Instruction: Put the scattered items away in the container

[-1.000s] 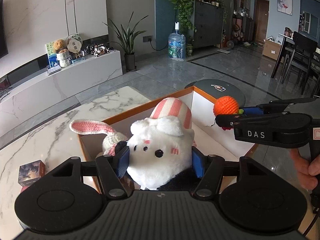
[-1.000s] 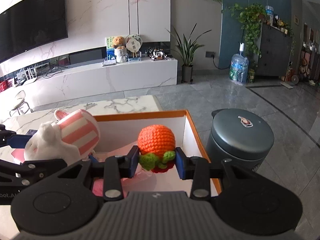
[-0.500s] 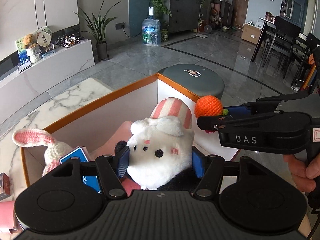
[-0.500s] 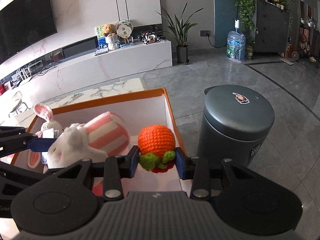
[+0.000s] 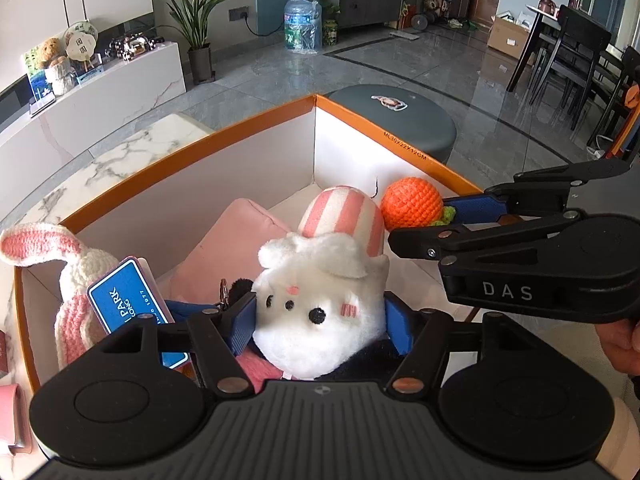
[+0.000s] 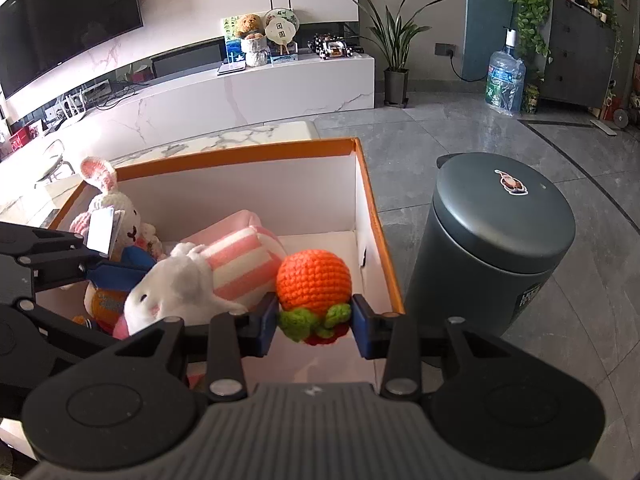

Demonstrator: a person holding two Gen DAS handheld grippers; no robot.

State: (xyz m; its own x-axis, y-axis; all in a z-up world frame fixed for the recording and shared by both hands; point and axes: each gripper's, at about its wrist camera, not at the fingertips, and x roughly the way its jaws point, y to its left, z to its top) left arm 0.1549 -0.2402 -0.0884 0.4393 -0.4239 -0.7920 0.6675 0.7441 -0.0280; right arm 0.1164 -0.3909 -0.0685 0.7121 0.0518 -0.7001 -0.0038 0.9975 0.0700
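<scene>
Legible text: "DAS" in pale capitals on the black body of the right gripper point(image 5: 448, 216), right of the left gripper's fingers. "PARK" and "LONG" in white on a blue card point(image 5: 128, 300), left of those fingers. "ML30X22X12CM" printed along the orange box rim point(image 5: 404, 146), ahead. Other labels too small to read.

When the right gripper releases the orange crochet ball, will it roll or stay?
The orange crochet ball is round, so it may roll a little. Its yarn looks soft and grippy, and the striped plush and box wall flank it, so it probably settles quickly.
</scene>
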